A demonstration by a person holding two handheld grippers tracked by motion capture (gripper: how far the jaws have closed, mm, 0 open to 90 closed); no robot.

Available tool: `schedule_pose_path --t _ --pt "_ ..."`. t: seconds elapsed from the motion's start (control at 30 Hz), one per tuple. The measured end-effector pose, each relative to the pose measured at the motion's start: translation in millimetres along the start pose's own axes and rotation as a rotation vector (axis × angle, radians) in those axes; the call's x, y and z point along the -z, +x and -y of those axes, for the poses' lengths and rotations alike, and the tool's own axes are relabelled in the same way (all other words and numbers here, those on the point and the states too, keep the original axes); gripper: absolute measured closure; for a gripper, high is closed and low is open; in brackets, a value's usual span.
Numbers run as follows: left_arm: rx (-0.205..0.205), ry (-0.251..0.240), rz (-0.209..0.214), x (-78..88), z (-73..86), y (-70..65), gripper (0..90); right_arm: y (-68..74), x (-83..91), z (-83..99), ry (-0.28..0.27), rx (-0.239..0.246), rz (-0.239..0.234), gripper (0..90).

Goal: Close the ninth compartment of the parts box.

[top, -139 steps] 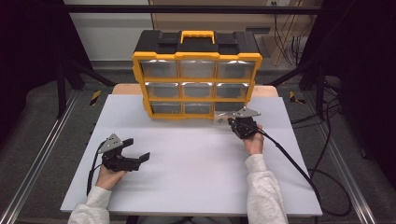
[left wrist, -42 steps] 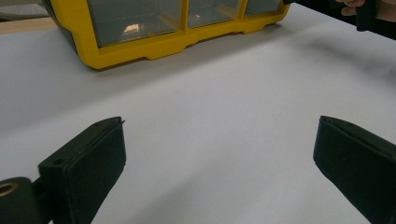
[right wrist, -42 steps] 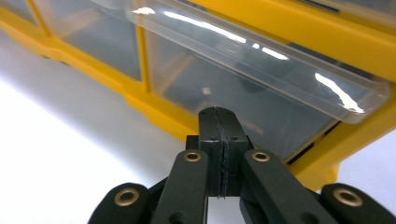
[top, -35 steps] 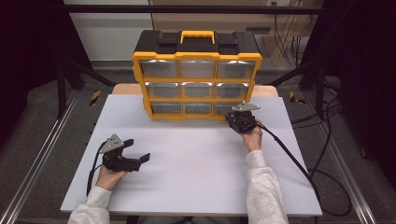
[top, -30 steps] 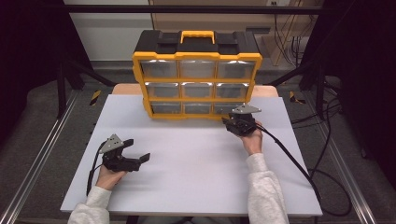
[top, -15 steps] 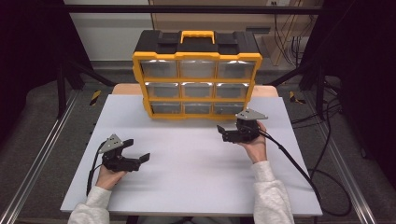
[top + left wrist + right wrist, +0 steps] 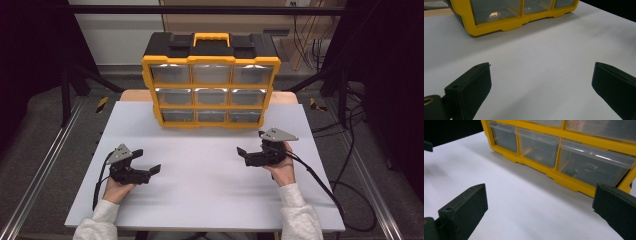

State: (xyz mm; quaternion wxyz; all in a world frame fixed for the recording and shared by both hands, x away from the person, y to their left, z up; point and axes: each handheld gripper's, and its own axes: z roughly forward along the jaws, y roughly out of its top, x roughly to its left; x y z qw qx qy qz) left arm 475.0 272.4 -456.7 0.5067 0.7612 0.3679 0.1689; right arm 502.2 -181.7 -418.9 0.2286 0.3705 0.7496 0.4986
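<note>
A yellow and black organiser [image 7: 210, 82] with clear drawers in three rows stands at the back of the white table [image 7: 210, 195]. My right gripper [image 7: 243, 155] hovers in front of its lower right corner, pointing left. Its jaws have just been opening and stand wide with nothing between them. In the right gripper view the right gripper [image 7: 541, 195] looks at the bottom row, where the bottom right drawer [image 7: 591, 167] holds small dark parts. My left gripper [image 7: 147, 161] rests low at the table's left, open and empty. The left gripper [image 7: 541, 75] faces the organiser's base [image 7: 506, 25].
A cable [image 7: 320, 182] trails from the right gripper across the table's right edge. Metal rails [image 7: 45, 165] run along both sides of the table. A wooden board [image 7: 132, 95] shows under the organiser. Bare white surface lies between the two grippers.
My right gripper has drawn back from the organiser's bottom right drawer toward the person and its jaws have opened wide. The left gripper has kept still.
</note>
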Motion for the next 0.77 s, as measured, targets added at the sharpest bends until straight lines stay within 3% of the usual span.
schedule_pose_path --t 0.13,0.77 --pt "-0.003 0.003 0.002 0.1 0.1 -0.4 1.8 -1.8 8.3 10.7 0.002 0.007 -0.011 0.3" --pt "-0.013 -0.008 0.002 0.7 -0.2 -2.7 1.8 -18.2 32.6 55.2 -0.010 -0.056 -0.043 0.1"
